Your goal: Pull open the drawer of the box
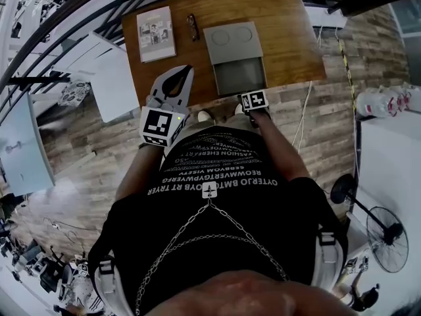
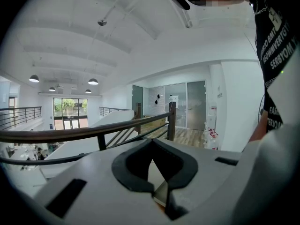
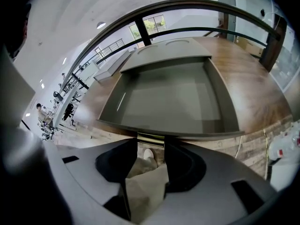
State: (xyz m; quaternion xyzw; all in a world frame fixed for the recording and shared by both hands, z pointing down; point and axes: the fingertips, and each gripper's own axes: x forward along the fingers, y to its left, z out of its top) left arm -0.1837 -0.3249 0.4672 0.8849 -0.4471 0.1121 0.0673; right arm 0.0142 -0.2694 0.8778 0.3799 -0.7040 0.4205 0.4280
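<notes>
A grey box (image 1: pixel 231 41) sits on the wooden table (image 1: pixel 283 18), and its drawer (image 1: pixel 240 76) stands pulled out toward me past the table's front edge. In the right gripper view the drawer (image 3: pixel 173 97) is empty, with the box top (image 3: pixel 168 48) behind it. My right gripper (image 3: pixel 151 142) points steeply down, its jaws on either side of the brass handle (image 3: pixel 151 138) on the drawer front, touching its ends. In the head view that right gripper (image 1: pixel 250 94) is at the drawer's near edge. My left gripper (image 1: pixel 186 70) hovers left of the box, shut and empty, and faces a railing (image 2: pixel 93 131).
A booklet (image 1: pixel 156 33) and a small dark item (image 1: pixel 192 26) lie on the table left of the box. White panels (image 1: pixel 112 78) stand to the table's left. A cable (image 1: pixel 306 110) runs across the wood floor, with a fan (image 1: pixel 388 239) at lower right.
</notes>
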